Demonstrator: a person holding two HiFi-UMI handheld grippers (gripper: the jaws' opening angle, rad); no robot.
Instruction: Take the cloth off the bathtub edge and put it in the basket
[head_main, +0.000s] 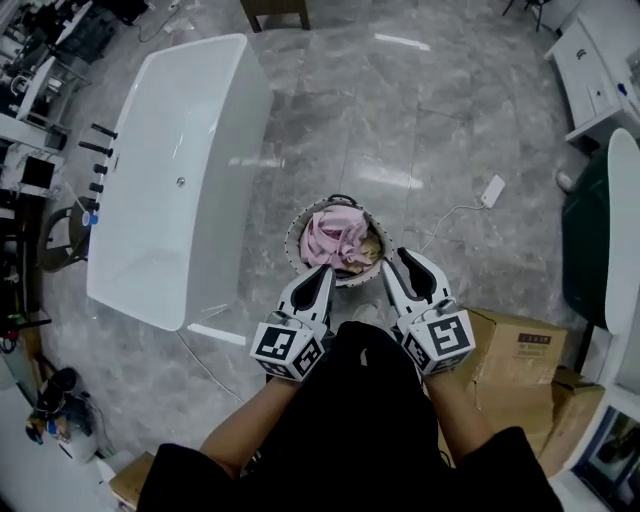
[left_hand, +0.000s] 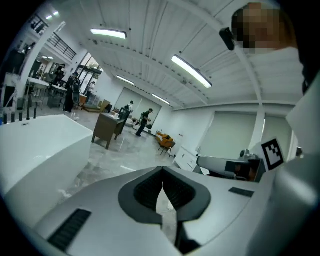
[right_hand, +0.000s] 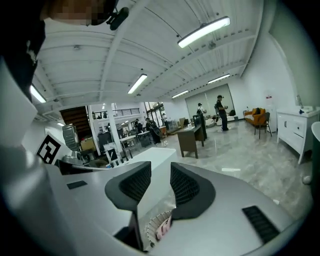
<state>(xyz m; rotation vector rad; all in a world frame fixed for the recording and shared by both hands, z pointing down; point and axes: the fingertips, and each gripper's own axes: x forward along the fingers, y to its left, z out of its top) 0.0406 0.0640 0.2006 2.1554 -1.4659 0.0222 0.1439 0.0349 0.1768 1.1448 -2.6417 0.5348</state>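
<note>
Over at ten o'clock the white bathtub (head_main: 180, 180) stands on the grey marble floor (head_main: 400, 120), and its rim is bare. Coming across, the left hand-held gripper (head_main: 324, 270) hovers at the basket's seven o'clock edge. Its jaws are pressed together with nothing between them, clear as day in the left gripper view.

Dead centre, at twelve o'clock from the person's hands, sits the round basket (head_main: 296, 240) on the floor. And there is the pink cloth (head_main: 335, 238), bunched up inside it and heaped to the rim!

Next, the right hand-held gripper (head_main: 397, 258) hangs at the basket's four o'clock edge. Its jaws stand apart and empty; the right gripper view looks through the gap and down onto the basket and a sliver of pink.

Out at four o'clock, cardboard boxes (head_main: 520, 350) are stacked beside the person, and a white plug (head_main: 493, 190) with its cord lies on the floor at two o'clock.
</note>
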